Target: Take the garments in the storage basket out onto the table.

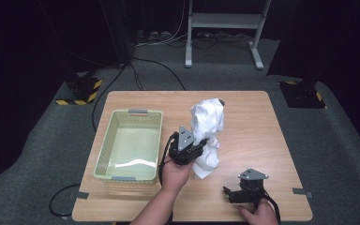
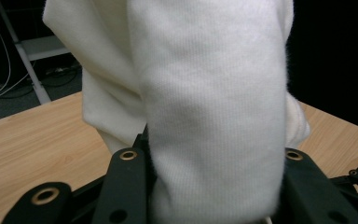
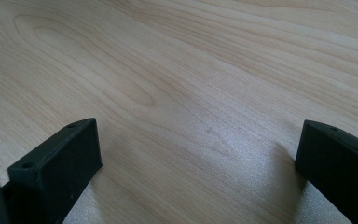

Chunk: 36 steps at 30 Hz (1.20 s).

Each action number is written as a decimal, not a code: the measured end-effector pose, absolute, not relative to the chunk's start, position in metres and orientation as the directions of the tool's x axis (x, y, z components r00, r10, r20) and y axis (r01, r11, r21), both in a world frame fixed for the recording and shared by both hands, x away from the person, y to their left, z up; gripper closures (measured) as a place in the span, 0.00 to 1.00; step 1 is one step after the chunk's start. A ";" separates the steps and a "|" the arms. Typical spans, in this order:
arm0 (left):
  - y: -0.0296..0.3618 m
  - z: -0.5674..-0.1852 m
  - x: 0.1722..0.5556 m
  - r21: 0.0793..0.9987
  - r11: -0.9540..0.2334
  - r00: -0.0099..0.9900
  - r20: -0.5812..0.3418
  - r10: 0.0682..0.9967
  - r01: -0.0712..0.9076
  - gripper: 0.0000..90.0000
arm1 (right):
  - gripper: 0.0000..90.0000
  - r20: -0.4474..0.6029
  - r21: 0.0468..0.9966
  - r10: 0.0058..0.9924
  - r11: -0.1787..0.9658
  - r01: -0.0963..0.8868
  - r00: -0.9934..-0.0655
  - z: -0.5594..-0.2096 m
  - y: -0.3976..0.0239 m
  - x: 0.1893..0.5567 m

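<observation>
A white knitted cloth (image 1: 207, 136) hangs bunched above the middle of the wooden table (image 1: 248, 117), its lower folds touching the tabletop. My left gripper (image 1: 198, 146) is shut on the cloth's middle. In the left gripper view the cloth (image 2: 205, 107) bulges thick between the two black jaws. My right gripper (image 1: 226, 191) rests low at the table's front right, pointing left. Its jaws stand wide apart in the right gripper view, with only bare wood (image 3: 191, 93) between the fingers (image 3: 60, 158).
A pale green plastic basket (image 1: 104, 152) stands to the left of the cloth, with nothing inside. Beyond the table's far edge are a white metal stand (image 1: 225, 21) and cables on the grey floor. Yellow-black striped blocks (image 1: 77, 91) flank the back corners.
</observation>
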State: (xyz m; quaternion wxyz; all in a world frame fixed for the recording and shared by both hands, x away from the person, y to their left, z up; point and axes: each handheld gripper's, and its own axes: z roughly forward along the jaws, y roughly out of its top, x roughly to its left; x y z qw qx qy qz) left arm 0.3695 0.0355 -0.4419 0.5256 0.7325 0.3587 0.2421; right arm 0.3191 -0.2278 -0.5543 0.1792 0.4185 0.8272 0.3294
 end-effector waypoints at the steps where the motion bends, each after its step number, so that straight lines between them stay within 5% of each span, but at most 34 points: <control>1: 0.034 -0.444 0.370 0.942 -0.190 0.624 -0.026 0.781 0.277 0.69 | 0.00 -0.021 0.695 0.810 0.433 0.574 -0.586 -0.554 -0.228 0.319; 36: 0.009 -0.503 0.393 0.845 -0.305 0.601 -0.025 0.799 0.440 0.69 | 0.00 -0.020 0.696 0.811 0.432 0.574 -0.585 -0.554 -0.228 0.319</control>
